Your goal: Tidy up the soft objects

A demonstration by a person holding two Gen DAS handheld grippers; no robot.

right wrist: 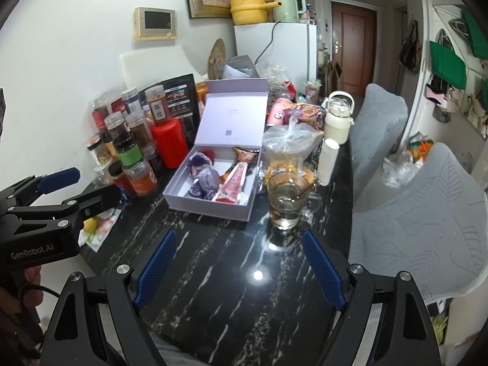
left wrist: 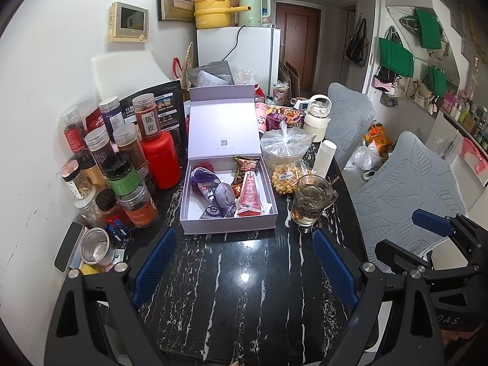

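An open lilac box (left wrist: 225, 225) (right wrist: 210, 206) stands on the black marble table, its lid upright behind it. Inside lie a purple pouch (left wrist: 224, 196) (right wrist: 207, 181), a dark purple packet (left wrist: 203, 178) (right wrist: 198, 161), a pink tube-shaped pack (left wrist: 250, 193) (right wrist: 231, 187) and a brown snack bag (left wrist: 244, 164) (right wrist: 244, 154). My left gripper (left wrist: 244, 262) hovers open over bare table in front of the box, nothing between its fingers. My right gripper (right wrist: 241, 262) is also open and empty, just right of the left one. Each gripper shows at the edge of the other's view.
Several spice jars (left wrist: 122, 164) (right wrist: 131, 149) and a red canister (left wrist: 161, 164) crowd the left side. A glass mug with a spoon (left wrist: 311, 201) (right wrist: 286, 201), a waffle pack (left wrist: 285, 178), a tied plastic bag (left wrist: 285, 143) and a white bottle (left wrist: 317, 119) stand right of the box. Grey chairs (left wrist: 405, 189) flank the table.
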